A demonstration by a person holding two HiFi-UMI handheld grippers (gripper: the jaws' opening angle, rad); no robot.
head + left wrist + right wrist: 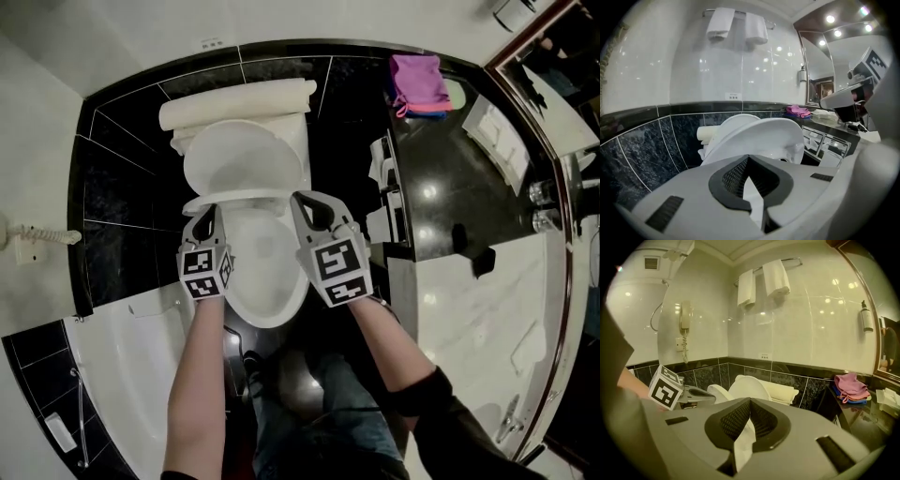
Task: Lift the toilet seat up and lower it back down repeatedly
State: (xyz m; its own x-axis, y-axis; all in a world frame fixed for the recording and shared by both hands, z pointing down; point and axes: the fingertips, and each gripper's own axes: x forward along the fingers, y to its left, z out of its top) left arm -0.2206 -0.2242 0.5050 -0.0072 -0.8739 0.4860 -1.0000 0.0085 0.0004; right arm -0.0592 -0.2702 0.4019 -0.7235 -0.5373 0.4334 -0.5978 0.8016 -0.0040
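Note:
The white toilet [267, 272] stands in the middle of the head view, its lid [736, 122] leaning back against the cistern [234, 103]. The seat [234, 199] is half raised; its underside [768, 136] fills the left gripper view. My left gripper [211, 211] is shut, its tips [747, 158] right under the seat's front rim at the left. My right gripper [302, 202] is shut too, level with the rim's right end. In its own view, nothing lies between the right gripper's [750, 401] tips. I cannot tell whether it touches the seat.
A dark counter [441, 187] runs along the right, with a pink cloth [419, 82] at its far end. A white tub rim [122, 347] lies at the lower left and a wall phone [37, 239] at the left. Two towels [764, 280] hang above the toilet.

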